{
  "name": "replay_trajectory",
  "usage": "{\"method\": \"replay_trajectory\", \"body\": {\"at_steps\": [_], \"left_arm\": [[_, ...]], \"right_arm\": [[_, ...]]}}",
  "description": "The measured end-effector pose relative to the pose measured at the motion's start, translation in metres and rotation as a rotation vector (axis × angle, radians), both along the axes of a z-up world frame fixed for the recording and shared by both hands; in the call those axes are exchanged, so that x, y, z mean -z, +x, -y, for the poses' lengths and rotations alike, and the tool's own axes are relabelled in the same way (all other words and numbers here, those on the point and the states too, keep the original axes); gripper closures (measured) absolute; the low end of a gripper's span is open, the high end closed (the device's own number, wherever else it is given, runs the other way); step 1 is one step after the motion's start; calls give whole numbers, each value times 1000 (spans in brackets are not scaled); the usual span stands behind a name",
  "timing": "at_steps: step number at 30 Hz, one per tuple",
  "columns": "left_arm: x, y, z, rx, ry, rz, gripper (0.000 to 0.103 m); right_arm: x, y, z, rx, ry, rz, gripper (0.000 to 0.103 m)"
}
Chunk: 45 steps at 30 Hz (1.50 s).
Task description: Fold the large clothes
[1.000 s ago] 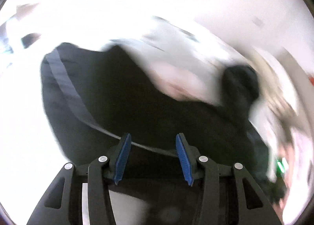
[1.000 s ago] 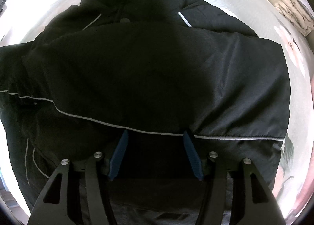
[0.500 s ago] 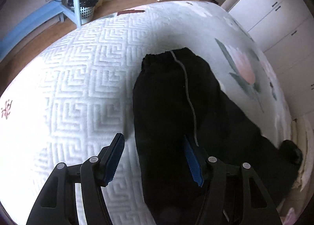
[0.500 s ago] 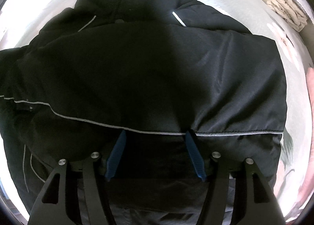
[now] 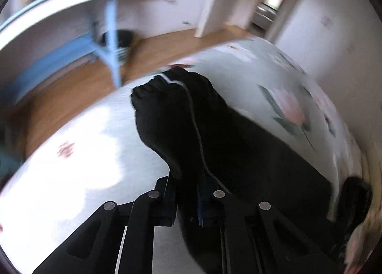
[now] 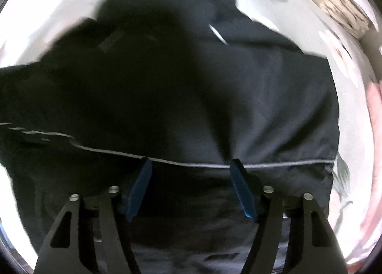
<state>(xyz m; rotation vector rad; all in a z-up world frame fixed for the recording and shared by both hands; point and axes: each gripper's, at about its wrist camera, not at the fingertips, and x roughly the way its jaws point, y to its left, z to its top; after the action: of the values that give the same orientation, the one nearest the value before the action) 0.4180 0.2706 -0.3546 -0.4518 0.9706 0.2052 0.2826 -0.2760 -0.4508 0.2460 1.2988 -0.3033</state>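
A large black jacket with thin reflective piping lies on a bed. In the left wrist view its sleeve sticks up from between the jaws, cuff uppermost. My left gripper is shut on the sleeve and holds it off the bedspread. In the right wrist view the jacket body fills the frame, with one side folded across it. My right gripper is open just above the jacket's piping line, holding nothing.
The bedspread is pale with a pink flower print. A wooden floor, a blue-legged desk and a dark bin lie beyond the bed. An open doorway is at the back. Light bedding lies at top right.
My left gripper has closed on the sleeve and lifted it, tilting up toward the room. My right gripper has stayed open over the jacket with slight motion.
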Motion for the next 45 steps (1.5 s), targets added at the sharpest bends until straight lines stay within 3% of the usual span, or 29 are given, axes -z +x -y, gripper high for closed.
{"method": "replay_trajectory", "body": {"at_steps": [3,5,9,15,20,23,28,33,40,45], "left_arm": [[33,-16,-11,-18,30,-138,90],[49,-22,-7,-1,71,-166,90],[49,-31,-2,2,102,-136,90],[29,-45,-5,31,94,-100,90],[-8,-61,19,84,178,-21,90],[-39,-72,56,181,249,50,90],[-86,-93,136,396,371,163,90],[-114,-119,207,542,329,231,91],[-127,-178,328,769,383,332,91],[-117,-215,409,897,298,331,91]], "right_arm": [[-20,26,-47,-107,30,77,34],[-24,46,-80,-192,79,107,48],[-22,89,-141,-299,183,157,53],[34,120,-176,-329,118,42,51],[35,118,-183,-370,86,54,48],[27,117,-174,-407,139,53,47],[-18,74,-116,-372,253,177,46],[-34,20,-67,-310,245,185,43],[-12,-66,11,-195,223,69,43],[-8,-115,67,-53,260,40,43]]}}
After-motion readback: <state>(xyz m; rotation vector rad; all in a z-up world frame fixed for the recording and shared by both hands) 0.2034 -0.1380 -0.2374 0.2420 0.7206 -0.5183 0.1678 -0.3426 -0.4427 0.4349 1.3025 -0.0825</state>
